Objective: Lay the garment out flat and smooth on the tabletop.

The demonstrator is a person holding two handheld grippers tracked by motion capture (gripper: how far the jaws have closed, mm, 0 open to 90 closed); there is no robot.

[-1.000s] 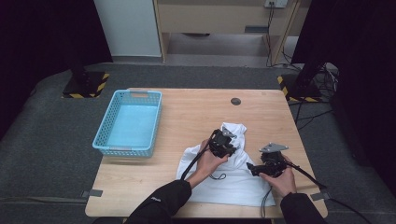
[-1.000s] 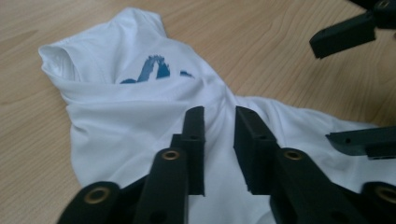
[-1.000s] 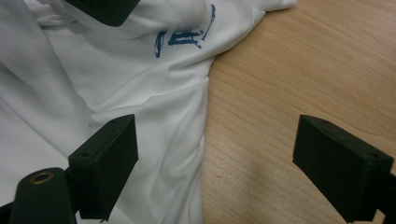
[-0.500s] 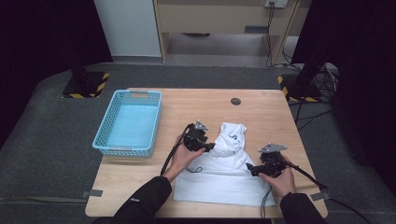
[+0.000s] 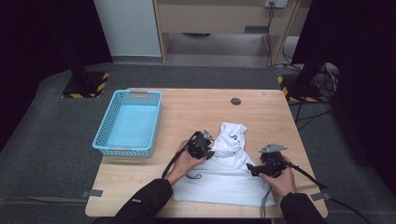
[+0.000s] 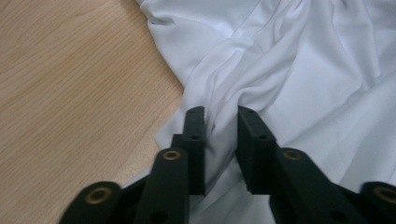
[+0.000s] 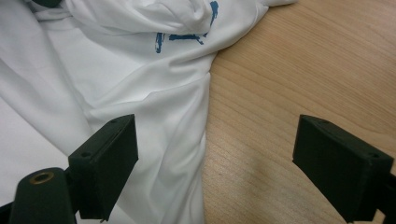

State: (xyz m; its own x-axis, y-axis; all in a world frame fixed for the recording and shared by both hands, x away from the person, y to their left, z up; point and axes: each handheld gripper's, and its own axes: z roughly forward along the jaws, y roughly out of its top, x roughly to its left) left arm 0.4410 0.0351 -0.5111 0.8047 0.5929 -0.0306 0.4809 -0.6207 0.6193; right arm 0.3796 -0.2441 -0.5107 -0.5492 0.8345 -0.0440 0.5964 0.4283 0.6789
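A white shirt point(image 5: 224, 173) with a blue print point(image 7: 187, 37) lies crumpled on the wooden table point(image 5: 187, 107), its upper part bunched toward the far side. My left gripper point(image 5: 208, 148) is at the shirt's left edge. Its jaws have just been closing, and in the left gripper view point(image 6: 220, 114) they pinch a raised fold of the white cloth point(image 6: 280, 70). My right gripper point(image 5: 251, 169) rests at the shirt's right edge. In the right gripper view point(image 7: 215, 140) its jaws stand wide open, one over the cloth and one over bare wood.
A light blue mesh basket point(image 5: 100, 135) stands at the table's left side. A small dark round disc point(image 5: 236, 101) sits in the tabletop near the far edge. Cables trail from both grippers toward the near edge.
My left hand has moved left off the bunched top of the shirt and come down at its left edge. The right hand has stayed put.
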